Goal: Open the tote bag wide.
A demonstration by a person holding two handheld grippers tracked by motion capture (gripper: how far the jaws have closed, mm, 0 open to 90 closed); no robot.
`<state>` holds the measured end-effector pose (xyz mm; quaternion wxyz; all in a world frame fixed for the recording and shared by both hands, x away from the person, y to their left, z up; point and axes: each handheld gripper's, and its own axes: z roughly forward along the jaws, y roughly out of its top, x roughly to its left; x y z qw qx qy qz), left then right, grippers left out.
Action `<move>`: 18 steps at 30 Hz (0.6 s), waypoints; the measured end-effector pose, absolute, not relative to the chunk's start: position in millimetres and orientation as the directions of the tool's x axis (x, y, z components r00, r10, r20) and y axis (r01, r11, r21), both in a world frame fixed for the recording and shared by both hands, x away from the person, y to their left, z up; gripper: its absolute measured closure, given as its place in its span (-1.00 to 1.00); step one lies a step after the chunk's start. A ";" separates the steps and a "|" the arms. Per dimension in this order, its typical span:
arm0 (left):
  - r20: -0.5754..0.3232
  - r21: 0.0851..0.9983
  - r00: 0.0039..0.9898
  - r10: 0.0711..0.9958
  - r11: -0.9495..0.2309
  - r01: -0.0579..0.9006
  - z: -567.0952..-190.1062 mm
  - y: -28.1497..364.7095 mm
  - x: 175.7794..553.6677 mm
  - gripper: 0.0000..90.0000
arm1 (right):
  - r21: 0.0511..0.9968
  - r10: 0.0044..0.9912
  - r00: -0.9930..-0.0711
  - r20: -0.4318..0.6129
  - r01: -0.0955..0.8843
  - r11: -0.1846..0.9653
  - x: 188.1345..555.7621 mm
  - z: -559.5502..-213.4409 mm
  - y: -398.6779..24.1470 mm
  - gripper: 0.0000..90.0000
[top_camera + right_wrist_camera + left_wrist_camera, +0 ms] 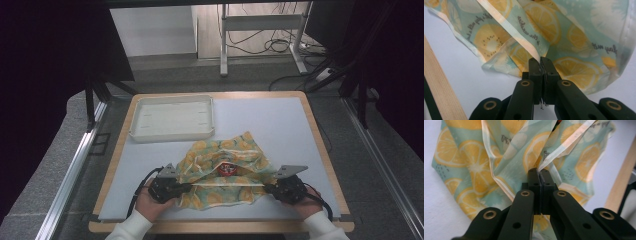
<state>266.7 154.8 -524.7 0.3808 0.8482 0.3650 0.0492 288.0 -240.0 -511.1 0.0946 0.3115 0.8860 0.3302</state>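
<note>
We are pinching the hem of the lemon-print cloth (222, 172), lying at the table's (280, 120) near edge, with the left gripper (539, 176) and right gripper (540, 65), keeping it taut and level.

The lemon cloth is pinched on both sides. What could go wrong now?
Both the left gripper and the right gripper hold only a thin hem of the cloth, so a hard pull might let it slip out. A small red thing sits on the cloth; lifting might tip it off.
</note>
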 end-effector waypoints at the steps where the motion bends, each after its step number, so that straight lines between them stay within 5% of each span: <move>1: -0.192 0.679 0.728 0.658 -0.446 0.583 -525.6 154.9 267.3 1.00 | 0.641 0.612 -0.790 0.036 0.488 0.593 288.3 -512.2 -239.9 0.94; 18: -0.186 0.678 0.723 0.665 -0.446 0.585 -527.8 155.5 267.8 0.93 | 0.630 0.613 -0.789 0.030 0.491 0.602 288.1 -514.0 -241.2 0.87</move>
